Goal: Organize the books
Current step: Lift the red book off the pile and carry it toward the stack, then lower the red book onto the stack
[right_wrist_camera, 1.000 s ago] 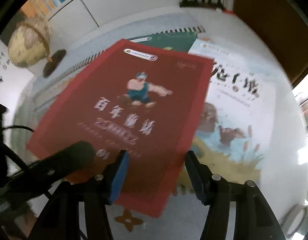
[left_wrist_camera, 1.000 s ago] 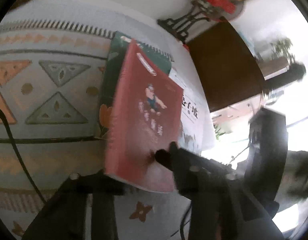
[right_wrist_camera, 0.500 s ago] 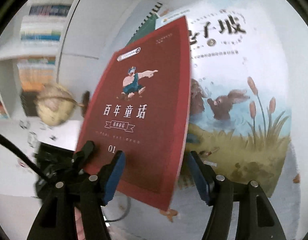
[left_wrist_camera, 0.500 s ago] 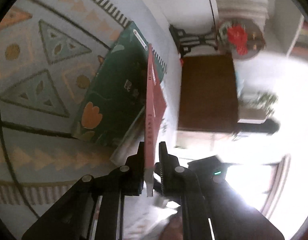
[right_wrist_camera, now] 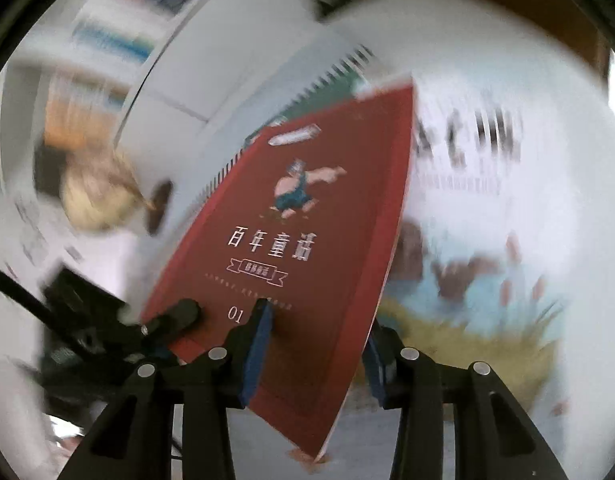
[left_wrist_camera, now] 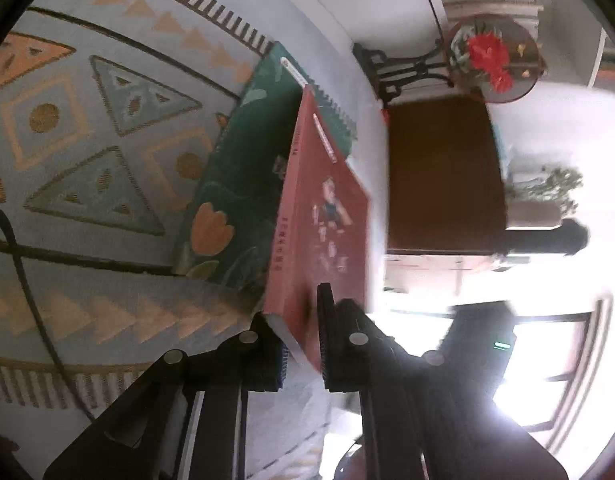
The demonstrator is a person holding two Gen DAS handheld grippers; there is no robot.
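Red book (right_wrist_camera: pixel 307 248) lifted on edge, tilted above green book (left_wrist_camera: pixel 243 184) and rabbit picture book (right_wrist_camera: pixel 479 280) lying on patterned rug (left_wrist_camera: pixel 87 152). Left gripper (left_wrist_camera: pixel 303 340) pinched tight on bottom corner near spine. Right gripper (right_wrist_camera: pixel 315 352) closing, jaws straddling lower edge, pads not visibly pressing yet. Risks: thin cover bowing, could pivot or slip from single corner pinch; right jaws might crease cover if misaligned. Right view blurred.

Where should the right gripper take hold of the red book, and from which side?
Grip the red book at its near bottom edge, right of where the left gripper pinches the spine corner. It is tilted up off the other books, so both covers are free. The right gripper is closing, with that edge between its pads.
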